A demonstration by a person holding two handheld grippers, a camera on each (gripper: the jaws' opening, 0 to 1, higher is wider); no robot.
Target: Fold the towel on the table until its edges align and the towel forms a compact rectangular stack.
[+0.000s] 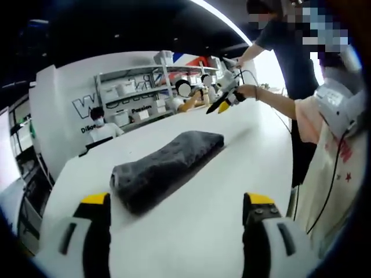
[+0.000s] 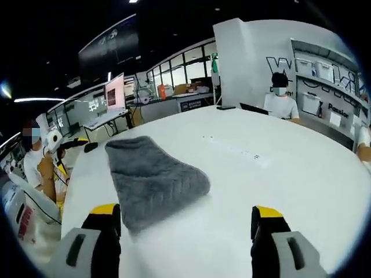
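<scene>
A dark grey towel [image 1: 165,167] lies folded into a long, thick strip on the white table [image 1: 237,174]. My left gripper [image 1: 177,211] hovers just short of its near end, jaws wide apart and holding nothing. Across the table a hand holds up my right gripper [image 1: 223,99], well above the surface. In the right gripper view the towel [image 2: 152,179] lies ahead and left of centre on the table [image 2: 278,168]. The right gripper [image 2: 186,219] is open and empty near the towel's closest end. The left gripper [image 2: 61,143] appears at the far left, past the table edge.
A person in a cream shirt [image 1: 324,156] stands at the table's right edge, with another person [image 1: 290,52] behind. A masked person [image 2: 280,98] sits at the far side. Shelves of white boxes [image 1: 133,95] line the back wall. A monitor [image 2: 115,91] stands on a distant desk.
</scene>
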